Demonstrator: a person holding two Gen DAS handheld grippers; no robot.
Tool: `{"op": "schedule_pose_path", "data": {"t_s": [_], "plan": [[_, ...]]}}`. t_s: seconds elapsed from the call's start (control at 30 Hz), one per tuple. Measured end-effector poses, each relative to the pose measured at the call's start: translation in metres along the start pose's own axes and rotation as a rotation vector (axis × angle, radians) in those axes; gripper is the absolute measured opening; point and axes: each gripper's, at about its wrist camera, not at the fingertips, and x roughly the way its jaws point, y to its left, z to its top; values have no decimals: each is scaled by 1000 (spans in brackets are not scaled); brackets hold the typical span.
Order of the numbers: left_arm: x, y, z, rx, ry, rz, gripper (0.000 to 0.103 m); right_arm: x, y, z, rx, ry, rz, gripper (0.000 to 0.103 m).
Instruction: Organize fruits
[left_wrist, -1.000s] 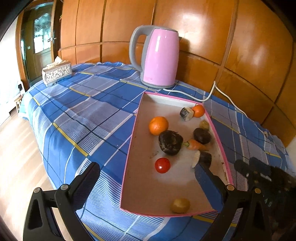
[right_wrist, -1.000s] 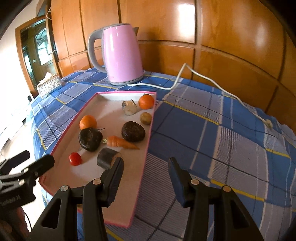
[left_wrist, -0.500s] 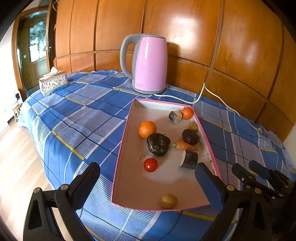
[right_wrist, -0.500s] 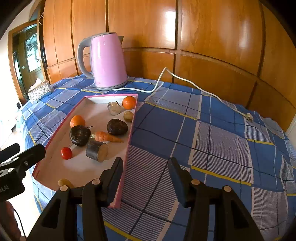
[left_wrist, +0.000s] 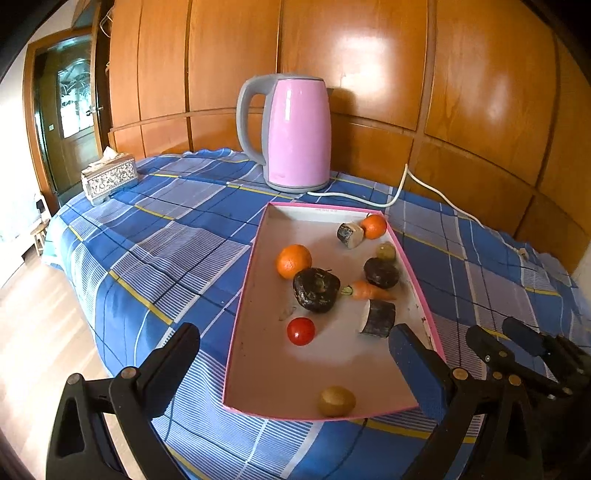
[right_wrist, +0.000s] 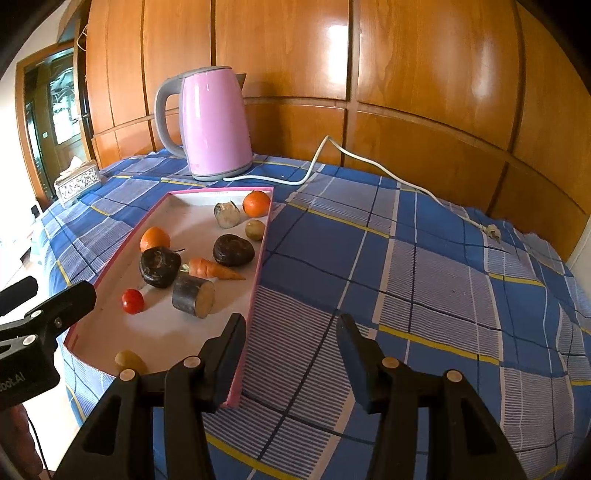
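Fruits in pink tray (left_wrist: 240, 332); left gripper (left_wrist: 291, 354), right gripper (right_wrist: 291, 343) spread, empty; approach cherry tomato (left_wrist: 301, 331) squarely, pinch gently.

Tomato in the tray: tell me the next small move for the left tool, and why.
Probably ease the left tool forward and down over the tomato. It is open, holds nothing, and the tomato lies loose just ahead between its fingers, apart from the other pieces in the tray.
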Motion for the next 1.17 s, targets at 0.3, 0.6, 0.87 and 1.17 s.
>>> {"op": "schedule_pose_path", "data": {"t_s": [0.3, 0.6, 0.87, 1.17], "plan": [[0, 1, 1, -2, -2, 5, 103, -1, 2, 1, -5, -8, -3, 52], [-1, 2, 1, -6, -5, -1, 103, -1, 5, 1, -14, -7, -2, 52], [-2, 0, 2, -3, -8, -6, 103, -1, 5, 1, -15, -6, -1, 52], [-1, 3, 0, -19, -3, -22, 103, 1, 5, -1, -12, -1, 3, 52]]}}
